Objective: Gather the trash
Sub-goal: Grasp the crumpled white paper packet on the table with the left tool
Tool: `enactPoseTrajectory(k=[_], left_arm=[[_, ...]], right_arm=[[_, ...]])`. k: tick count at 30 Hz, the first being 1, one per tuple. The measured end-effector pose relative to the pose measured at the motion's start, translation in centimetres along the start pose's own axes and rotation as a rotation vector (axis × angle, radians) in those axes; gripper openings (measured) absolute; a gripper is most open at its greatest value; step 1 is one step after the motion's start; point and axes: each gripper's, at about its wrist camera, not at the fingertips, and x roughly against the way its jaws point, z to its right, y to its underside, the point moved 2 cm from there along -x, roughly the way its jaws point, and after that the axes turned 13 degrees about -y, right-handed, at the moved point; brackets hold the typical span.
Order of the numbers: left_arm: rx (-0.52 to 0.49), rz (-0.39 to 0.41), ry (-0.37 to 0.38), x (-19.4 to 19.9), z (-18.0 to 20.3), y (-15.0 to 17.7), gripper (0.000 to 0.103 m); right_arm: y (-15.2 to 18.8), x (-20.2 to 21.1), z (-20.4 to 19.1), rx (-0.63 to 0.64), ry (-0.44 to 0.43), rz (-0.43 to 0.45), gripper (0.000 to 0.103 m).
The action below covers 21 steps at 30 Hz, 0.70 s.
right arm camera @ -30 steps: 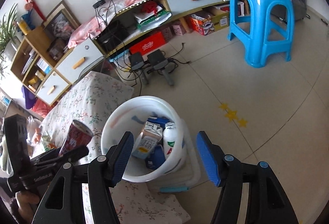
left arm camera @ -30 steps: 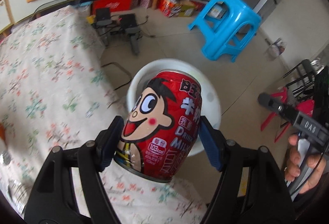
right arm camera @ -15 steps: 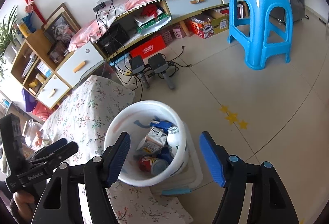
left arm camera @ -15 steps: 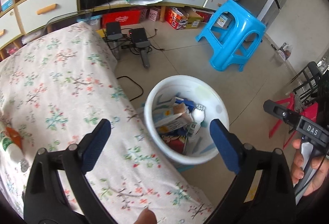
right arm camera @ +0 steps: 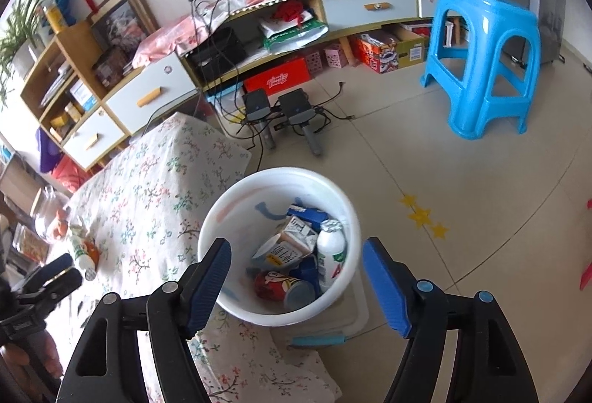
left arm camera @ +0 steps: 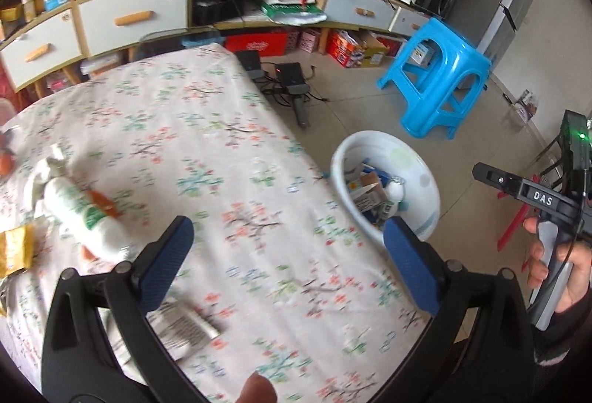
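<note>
The left gripper [left arm camera: 285,255] hangs over the table with the flowery white cloth [left arm camera: 222,144]. Its blue pads have just been opening and now stand very wide apart, with nothing between them. The right gripper [right arm camera: 296,277] hangs above the round white plastic bucket [right arm camera: 222,218] that sits on the floor just beside the table's edge. Its pads have also just been opening, and they stand wide with nothing held.

Inside the bucket lies the trash. The red drink can with a cartoon face [right arm camera: 281,286] lies on its side near the bottom. Next to it stands a small white bottle with a foil top [right arm camera: 331,247]. A white milk carton [right arm camera: 292,240] leans in the middle, and something blue [right arm camera: 307,214] lies behind it.

More trash is on the table. A white plastic bottle with green print [left arm camera: 85,218] lies on its side near the left, touching something orange [left arm camera: 101,201]. A yellow wrapper [left arm camera: 14,251] lies at the table's left edge. A crumpled white paper with small black print [left arm camera: 185,325] lies under the left gripper's left finger.

A bright blue plastic stool [right arm camera: 484,59] stands on the tiled floor, well apart from the bucket. A hand [left arm camera: 558,273] at the right edge holds the grey handle of the right gripper.
</note>
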Motion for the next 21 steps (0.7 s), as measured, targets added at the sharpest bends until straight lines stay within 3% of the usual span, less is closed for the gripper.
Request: enactPoseTrajectory(k=[9, 13, 21], left_arm=[[0.062, 0.024, -0.159, 1.4, -8.0, 1.6, 0.102], [0.086, -0.03, -0.196, 0.9, -10.9, 2.9, 0.102], [-0.072, -0.185, -0.118, -2.4, -10.1, 6.5, 0.102]], right_arm=[[0.8, -2.7, -5.1, 0.105, 0.017, -0.053, 0.083], [1.0, -4.2, -7.0, 0.139, 0.015, -0.08, 0.084], [1.9, -7.0, -10.1, 0.191, 0.012, -0.131, 0.084]])
